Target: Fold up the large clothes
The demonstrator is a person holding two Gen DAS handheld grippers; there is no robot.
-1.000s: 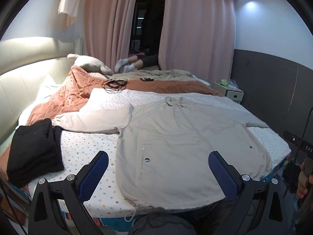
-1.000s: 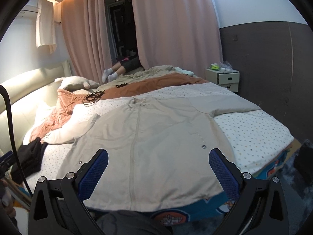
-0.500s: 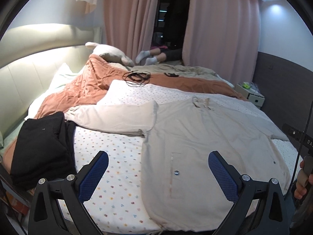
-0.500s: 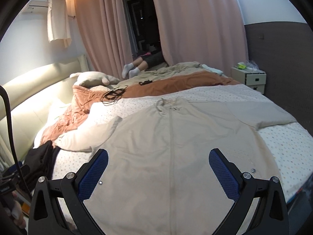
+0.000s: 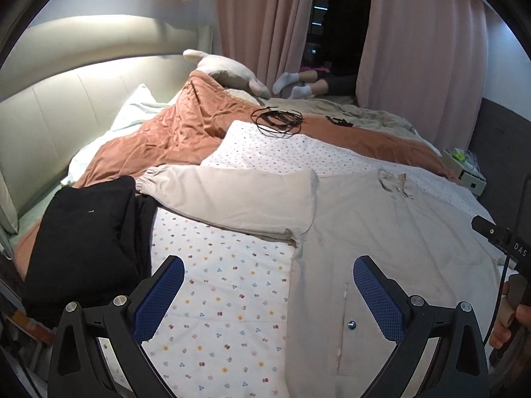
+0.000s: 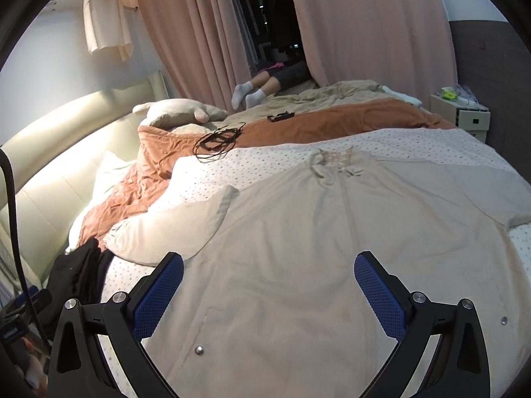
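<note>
Item: beige jacket (image 6: pixel 298 248), laid flat, front up, on the dotted sheet (image 5: pixel 225 298) of the bed; the centre and right of the left wrist view and most of the lower half of the right wrist view are filled by it. Collar (image 6: pixel 335 161) turned toward the top of the frame.

Progress: no fold is seen to have been made. Both sleeves are spread outward, one sleeve (image 5: pixel 232 195) toward the left of the frame, the other toward the right edge of the right wrist view. The whole folding is judged to be left: sleeves in, sides over, body doubled.

Left gripper (image 5: pixel 268 298): fingers spread wide, nothing held. The jacket's side edge and the bare sheet are seen between them; contact with the cloth cannot be told.

Right gripper (image 6: pixel 268 298): fingers spread wide, nothing held. The jacket's lower front is seen between and beyond them, with a snap (image 6: pixel 199 350) just inside the left finger.

Also present: folded black garment (image 5: pixel 86 242), at left; rust-coloured quilt (image 5: pixel 172 136), upper left; coiled black cable (image 5: pixel 277 121), upper centre.
</note>
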